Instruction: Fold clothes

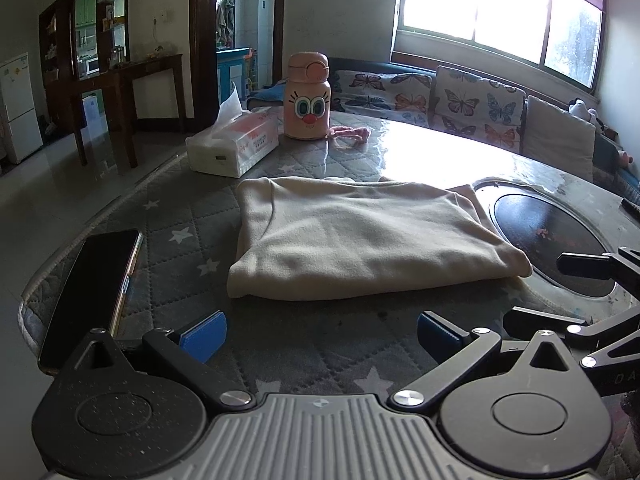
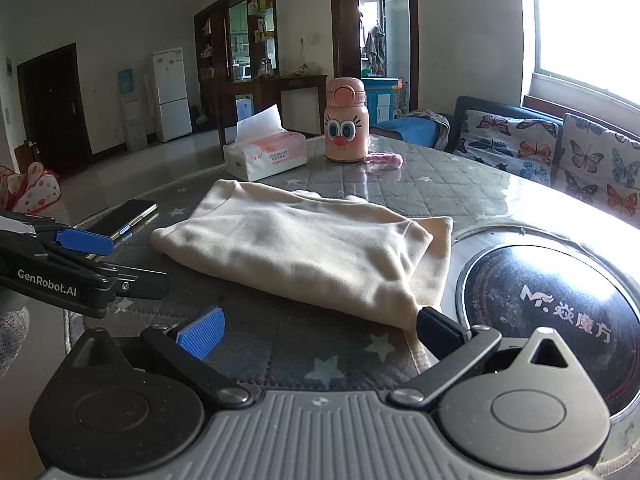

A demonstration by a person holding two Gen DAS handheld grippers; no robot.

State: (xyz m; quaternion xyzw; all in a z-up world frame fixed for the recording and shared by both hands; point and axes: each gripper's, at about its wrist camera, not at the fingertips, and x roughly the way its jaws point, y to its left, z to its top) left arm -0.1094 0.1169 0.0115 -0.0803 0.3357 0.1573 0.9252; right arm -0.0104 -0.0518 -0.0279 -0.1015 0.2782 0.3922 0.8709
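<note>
Left wrist view: cloth (image 1: 360, 236), cream, lies folded in a compact rectangle near the worktop (image 1: 360, 148) middle, doubled edge toward the near edge. Left tool (image 1: 320, 332) sits short of it at the near edge, jaws wide apart, nothing btwn the blue pads, not touching fabric. Phone (image 1: 94, 292) lies along the left edge; tissue pack (image 1: 236, 144) and pink bottle (image 1: 308, 96) stand toward the far edge, well apart from the cloth. Dark hotplate disc (image 1: 548, 240) is just right of the cloth. Part of the right tool (image 1: 592, 268) shows at the right margin.

Right wrist view: same cloth (image 2: 304, 248), layers stacked, one loose flap hanging off its right side toward the disc (image 2: 544, 312). Right tool (image 2: 320, 332) also spread wide, holding nothing; its right finger (image 2: 440, 330) is at the cloth's near right corner, looks touching or just beside it, can't tell which. Left tool (image 2: 86, 242) visible by the left edge, near the phone (image 2: 124, 220).

Progress, as judgement: cloth already lies folded, so the fold looks mostly or fully done. Maybe left: tucking that right flap, or one more fold to halve it. Pics don't settle which.
</note>
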